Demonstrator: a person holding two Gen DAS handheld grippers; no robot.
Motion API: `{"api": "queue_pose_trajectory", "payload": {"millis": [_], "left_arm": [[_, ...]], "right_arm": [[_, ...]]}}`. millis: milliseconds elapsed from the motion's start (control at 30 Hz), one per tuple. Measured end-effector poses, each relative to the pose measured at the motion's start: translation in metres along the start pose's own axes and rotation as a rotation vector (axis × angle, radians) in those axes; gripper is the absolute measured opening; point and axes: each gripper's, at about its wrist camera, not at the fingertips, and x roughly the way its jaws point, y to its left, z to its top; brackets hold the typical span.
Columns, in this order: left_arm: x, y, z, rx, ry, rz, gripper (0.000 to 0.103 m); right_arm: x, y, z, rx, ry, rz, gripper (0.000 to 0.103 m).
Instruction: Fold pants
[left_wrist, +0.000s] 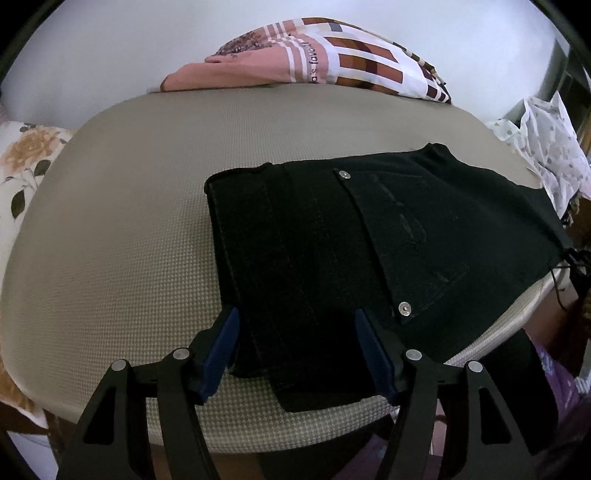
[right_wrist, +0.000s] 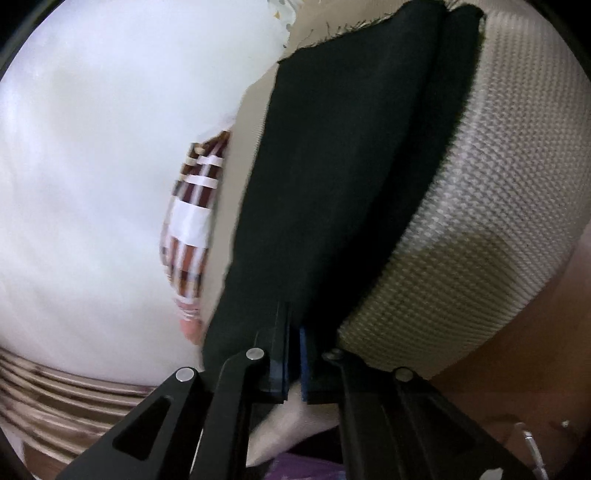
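Observation:
Black pants lie folded on a beige woven pad, back pocket and two metal rivets facing up. My left gripper is open and points down over the near folded end. Its blue pads straddle a strip of the cloth, and more cloth runs on past the right finger. In the right wrist view the pants stretch away along the pad's edge. My right gripper is shut on the pants' near edge, with the dark fabric pinched between its pads.
A pink, white and brown patterned cloth is heaped at the pad's far edge and appears again in the right wrist view. A white spotted cloth lies at the right, a floral fabric at the left. A person's purple garment is near the right corner.

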Motion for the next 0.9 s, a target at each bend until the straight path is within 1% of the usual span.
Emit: {"api": "queue_pose_trajectory", "payload": {"millis": [100,133,200,233,267,333,400,500,633,733,767,833,900], "left_arm": [[0.000,-0.002,0.001,0.018,-0.003,0.014,0.066],[0.000,-0.003,0.001,0.017,-0.002,0.014,0.066],[0.001,-0.002,0.001,0.018,0.002,0.015,0.066],[0.002,-0.003,0.001,0.021,0.004,0.017,0.066],[0.001,-0.003,0.002,0.022,0.005,0.020,0.066],[0.001,-0.004,0.002,0.027,0.004,0.025,0.066],[0.000,-0.003,0.002,0.029,0.004,0.026,0.066],[-0.003,-0.002,0.002,0.031,-0.002,0.034,0.067],[-0.002,0.002,0.001,0.033,-0.007,0.034,0.067],[-0.009,0.007,0.001,0.006,-0.023,0.021,0.067],[-0.014,0.009,0.001,-0.003,-0.044,0.018,0.067],[-0.026,0.014,0.000,-0.023,-0.084,0.012,0.067],[-0.036,0.023,-0.001,-0.068,-0.105,-0.016,0.067]], "right_arm": [[-0.021,-0.015,0.019,0.062,-0.066,0.046,0.014],[-0.026,-0.018,0.024,0.063,-0.079,0.042,0.014],[-0.036,-0.026,0.037,0.064,-0.105,0.027,0.013],[-0.042,-0.028,0.042,0.061,-0.123,0.003,0.007],[-0.049,-0.029,0.046,0.047,-0.149,-0.038,0.004],[-0.054,-0.027,0.049,0.025,-0.162,-0.063,0.003],[-0.055,-0.021,0.047,-0.024,-0.171,-0.107,0.003],[-0.056,-0.021,0.045,-0.003,-0.196,-0.108,0.002],[-0.051,-0.023,0.050,0.012,-0.188,-0.095,0.002],[-0.051,-0.028,0.051,0.047,-0.178,-0.065,0.004],[-0.052,-0.031,0.050,0.073,-0.178,-0.044,0.005],[-0.054,-0.030,0.047,0.095,-0.174,-0.021,0.013],[-0.051,-0.019,0.042,0.058,-0.138,-0.006,0.015]]}}
